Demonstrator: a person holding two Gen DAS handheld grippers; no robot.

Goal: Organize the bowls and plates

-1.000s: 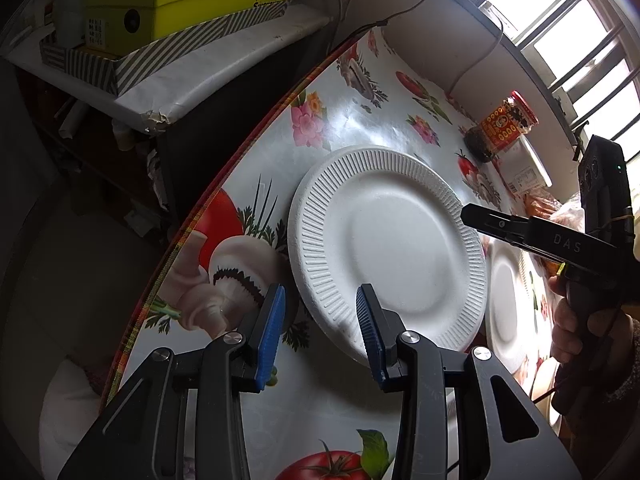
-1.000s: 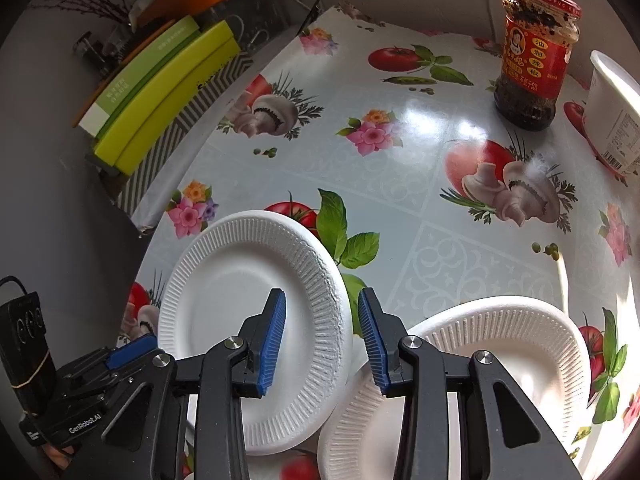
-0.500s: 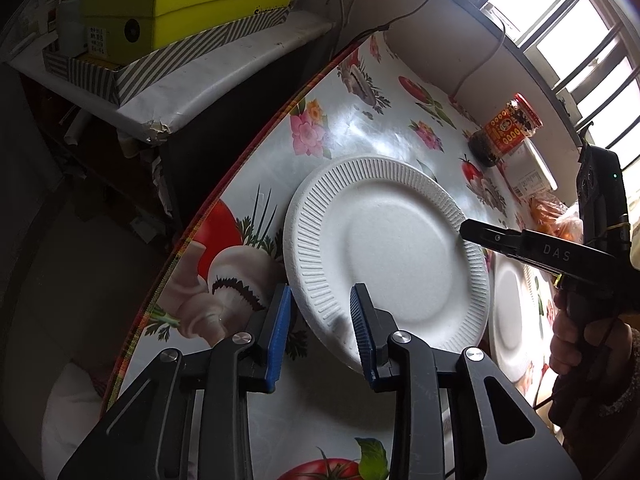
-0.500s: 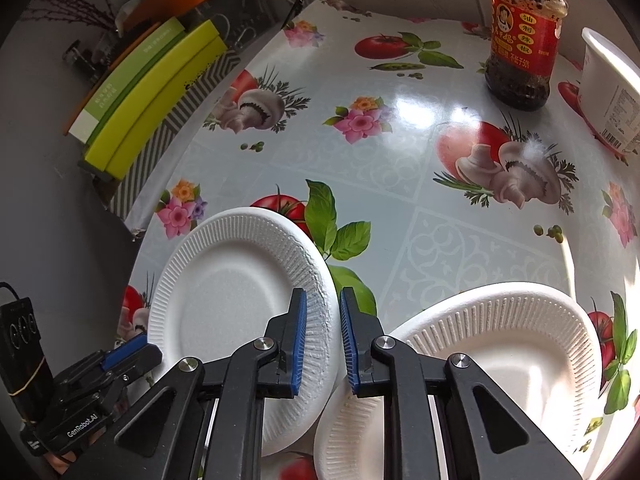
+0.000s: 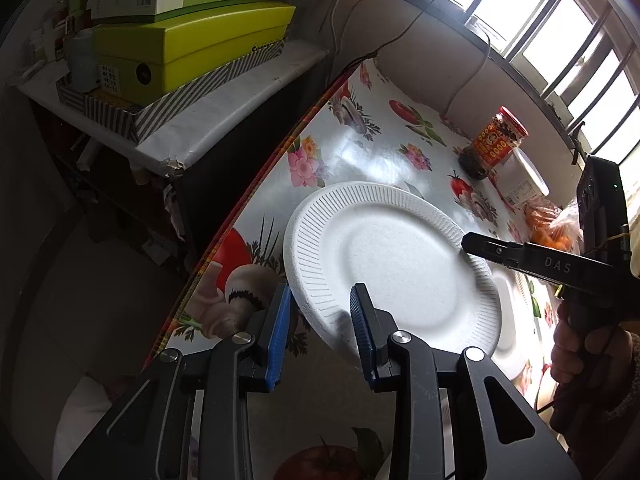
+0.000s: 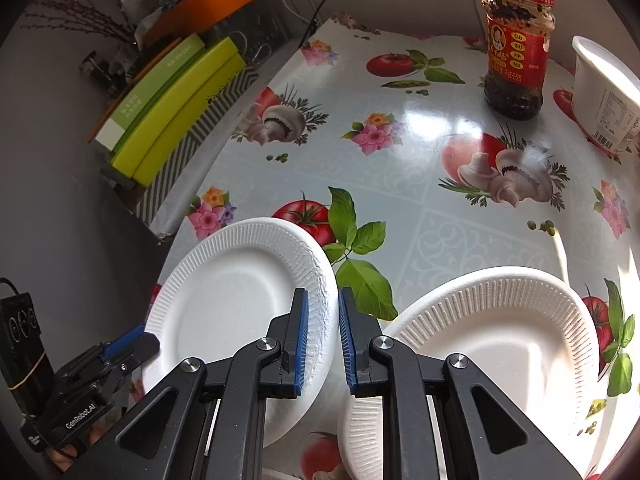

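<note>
Right wrist view gives me the bench under its flowered oilcloth, with two white foam plates near its front edge: the left plate tilted up off the cloth and the right plate lying beside it, their rims about touching. I judge these plates very light, fairly stiff but easy to crease, so the ribbed rim is the only sensible hold and a gentle one. My right gripper is narrowed onto the left plate's near rim, pinching it as far as I can tell. My left gripper stands released, straddling the opposite rim of the same plate without clamping.
</note>
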